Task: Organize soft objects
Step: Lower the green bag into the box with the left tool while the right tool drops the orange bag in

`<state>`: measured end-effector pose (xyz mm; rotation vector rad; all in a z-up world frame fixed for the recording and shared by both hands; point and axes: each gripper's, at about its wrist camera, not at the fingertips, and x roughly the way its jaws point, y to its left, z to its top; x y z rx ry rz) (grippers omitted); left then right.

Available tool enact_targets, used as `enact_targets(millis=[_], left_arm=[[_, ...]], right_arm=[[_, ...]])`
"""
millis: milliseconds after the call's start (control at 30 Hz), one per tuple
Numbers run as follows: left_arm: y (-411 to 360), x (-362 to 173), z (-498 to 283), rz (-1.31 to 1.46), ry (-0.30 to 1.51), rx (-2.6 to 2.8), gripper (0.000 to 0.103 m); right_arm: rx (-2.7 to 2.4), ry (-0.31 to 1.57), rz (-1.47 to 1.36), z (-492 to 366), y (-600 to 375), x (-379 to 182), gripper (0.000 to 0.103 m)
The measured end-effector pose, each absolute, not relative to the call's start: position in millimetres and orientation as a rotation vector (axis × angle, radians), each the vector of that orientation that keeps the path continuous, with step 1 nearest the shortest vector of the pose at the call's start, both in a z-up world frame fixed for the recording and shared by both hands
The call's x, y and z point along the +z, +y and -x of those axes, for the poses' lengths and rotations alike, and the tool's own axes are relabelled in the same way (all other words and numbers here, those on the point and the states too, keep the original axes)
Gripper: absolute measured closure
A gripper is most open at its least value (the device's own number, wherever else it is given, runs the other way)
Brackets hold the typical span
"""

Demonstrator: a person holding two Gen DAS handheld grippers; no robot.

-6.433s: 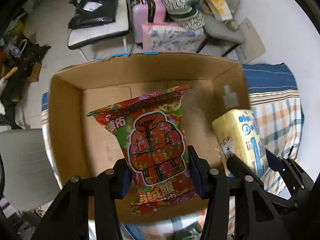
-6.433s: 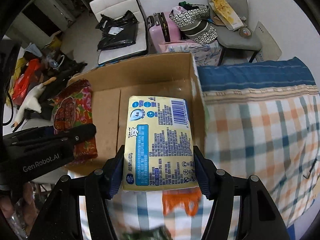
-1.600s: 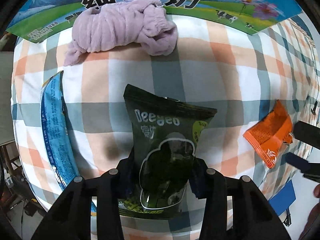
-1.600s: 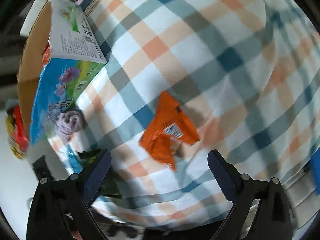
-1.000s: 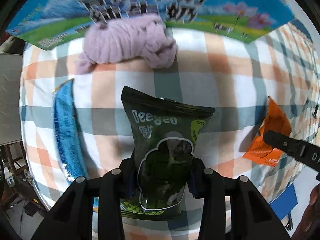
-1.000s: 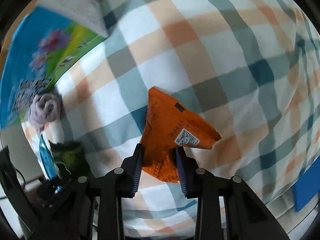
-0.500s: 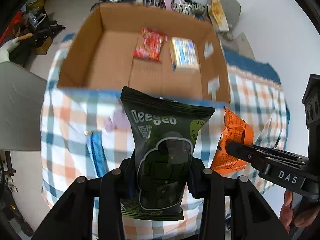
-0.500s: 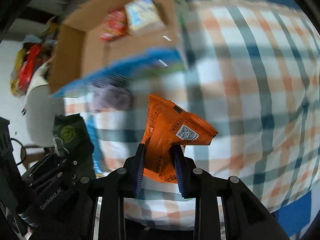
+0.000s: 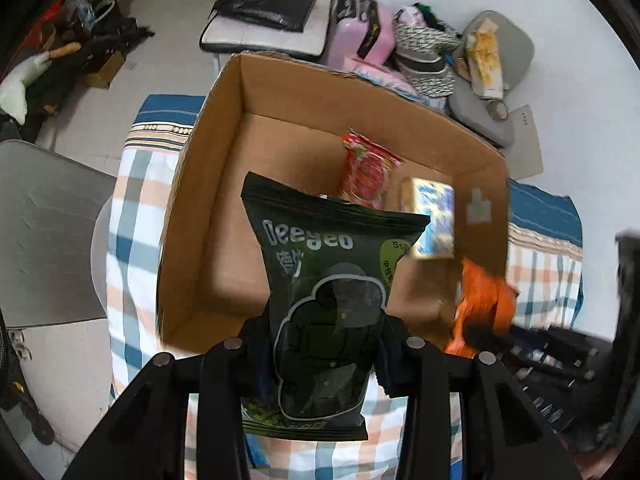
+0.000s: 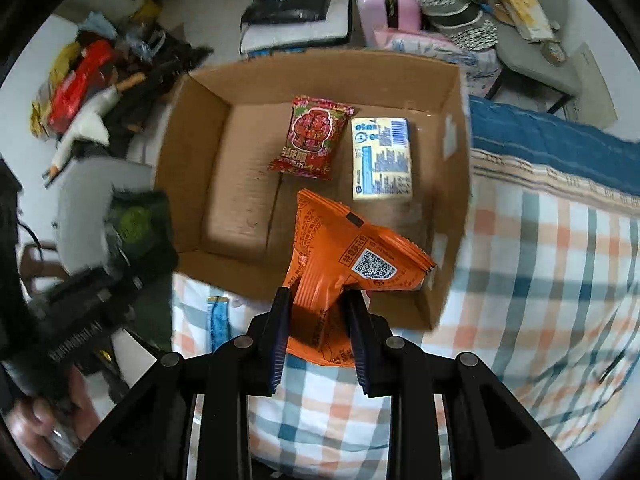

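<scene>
Left wrist view: left gripper [image 9: 322, 350] clamps glossy dark green pouch [image 9: 326, 280], crinkled top seam upright over near wall of corrugated cardboard box [image 9: 200, 184]. Box floor left half bare; red packet [image 9: 366, 172] partly hidden behind pouch. Orange packet [image 9: 484, 300] blurred at right.

Right wrist view: right gripper [image 10: 318, 334] pinches creased orange packet [image 10: 340, 256] over box near edge [image 10: 444, 304]. Yellow-blue pack [image 10: 382, 160] flat beside red packet [image 10: 312, 138]. Left gripper blurred, cut off.

Dark green packet [image 9: 320, 300] bore pale lettering; orange packet [image 10: 340, 256] carried a white code patch; plain brown cardboard box [image 10: 200, 152] sat on orange, teal and white checked cloth [image 10: 540, 280].
</scene>
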<state>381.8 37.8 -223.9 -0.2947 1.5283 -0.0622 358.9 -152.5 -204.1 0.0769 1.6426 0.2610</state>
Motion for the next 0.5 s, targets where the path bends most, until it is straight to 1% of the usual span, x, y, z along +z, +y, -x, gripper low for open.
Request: enact_targets(millis=[267,500], left_arm=[[37,-271,-435,0.277,1.616,-0.053,0.067],[25,-300,-463,0.256,1.664,-0.070,0.067]], right_arm=[[0.240,1.817,-0.004,-391,-140,-287,0.073],[0.224,1.898,0.016,-397,-145,-326,0.073]])
